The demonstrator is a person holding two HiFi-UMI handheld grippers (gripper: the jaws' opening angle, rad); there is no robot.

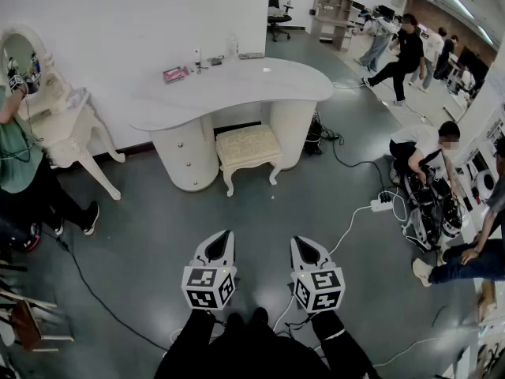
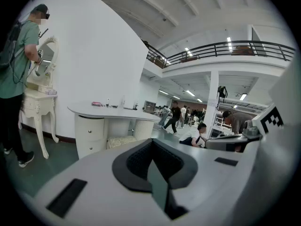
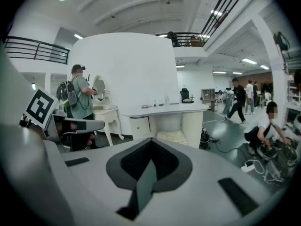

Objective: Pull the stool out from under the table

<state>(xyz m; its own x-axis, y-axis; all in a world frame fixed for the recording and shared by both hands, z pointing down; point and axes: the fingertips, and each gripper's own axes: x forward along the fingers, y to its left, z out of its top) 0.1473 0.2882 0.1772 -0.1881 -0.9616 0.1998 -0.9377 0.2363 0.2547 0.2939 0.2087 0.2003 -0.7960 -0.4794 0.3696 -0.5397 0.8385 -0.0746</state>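
Observation:
A cream cushioned stool (image 1: pixel 248 150) with carved white legs stands half tucked under the curved white dressing table (image 1: pixel 260 83), between its two round pedestals. It also shows beyond the jaws in the left gripper view (image 2: pixel 121 141) and the right gripper view (image 3: pixel 172 136). My left gripper (image 1: pixel 222 238) and right gripper (image 1: pixel 301 244) hover side by side over the grey floor, well short of the stool. Both are shut with nothing between their jaws.
A small white vanity with mirror (image 1: pixel 49 109) stands at the left, a person in a green shirt (image 1: pixel 20 160) beside it. Cables and a power strip (image 1: pixel 382 205) lie on the floor to the right, where a person (image 1: pixel 426 158) crouches. Small items (image 1: pixel 175 73) sit on the tabletop.

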